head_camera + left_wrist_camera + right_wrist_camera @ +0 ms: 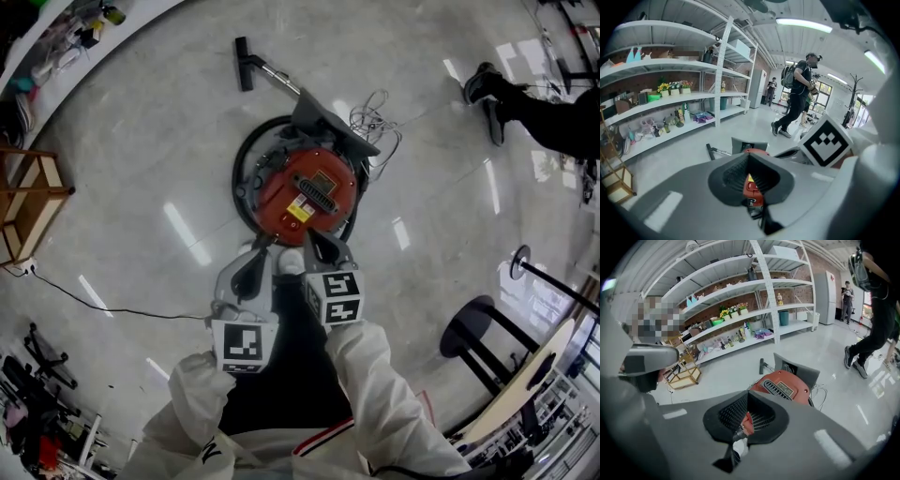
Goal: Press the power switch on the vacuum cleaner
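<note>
The red round vacuum cleaner (309, 187) stands on the floor just ahead of me, with a black hose curled around it. Its wand and nozzle (246, 64) lie beyond it. My left gripper (260, 246) is shut and empty, hovering at the vacuum's near left edge. Close beside it, my right gripper (317, 236) is also shut, its tip at the vacuum's near rim. In the left gripper view the closed gripper (749, 157) frames the red vacuum body (752, 190) close below. The right gripper (747, 394) looks over the vacuum's vented top (785, 386).
A person in black (553, 112) walks at the far right. A loose coil of wire (375, 117) lies beside the vacuum. A wooden rack (28, 202) stands at the left, with a thin black cable (94, 302) across the floor. A black stool (478, 328) stands at the right.
</note>
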{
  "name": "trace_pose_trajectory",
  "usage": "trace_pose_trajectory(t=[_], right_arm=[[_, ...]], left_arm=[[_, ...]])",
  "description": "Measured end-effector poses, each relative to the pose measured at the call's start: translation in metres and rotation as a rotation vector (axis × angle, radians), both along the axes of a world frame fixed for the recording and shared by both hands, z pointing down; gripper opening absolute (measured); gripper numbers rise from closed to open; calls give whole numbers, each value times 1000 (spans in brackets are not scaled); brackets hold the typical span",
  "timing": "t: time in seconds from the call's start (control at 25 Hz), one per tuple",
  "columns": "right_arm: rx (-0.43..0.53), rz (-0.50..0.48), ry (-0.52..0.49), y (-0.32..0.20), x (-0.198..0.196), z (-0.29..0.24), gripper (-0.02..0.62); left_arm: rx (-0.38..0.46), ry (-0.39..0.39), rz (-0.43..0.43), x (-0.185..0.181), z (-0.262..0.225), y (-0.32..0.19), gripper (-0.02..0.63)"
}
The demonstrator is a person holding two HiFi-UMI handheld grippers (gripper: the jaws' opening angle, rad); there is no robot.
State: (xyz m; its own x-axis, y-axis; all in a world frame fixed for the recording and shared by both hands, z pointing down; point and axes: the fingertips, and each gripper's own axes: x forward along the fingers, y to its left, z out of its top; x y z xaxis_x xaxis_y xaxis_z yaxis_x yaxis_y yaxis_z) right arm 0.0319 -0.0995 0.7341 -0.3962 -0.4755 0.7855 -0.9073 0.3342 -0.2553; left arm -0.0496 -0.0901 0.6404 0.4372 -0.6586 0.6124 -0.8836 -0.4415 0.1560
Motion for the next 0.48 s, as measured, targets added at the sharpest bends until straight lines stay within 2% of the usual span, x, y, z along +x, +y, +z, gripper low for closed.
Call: trace_pose_trajectory(t=[0.48], right_arm=[[-104,-39,55,16,0,65,0]], left_arm=[[-27,12,-33,-6,10,-5,0]])
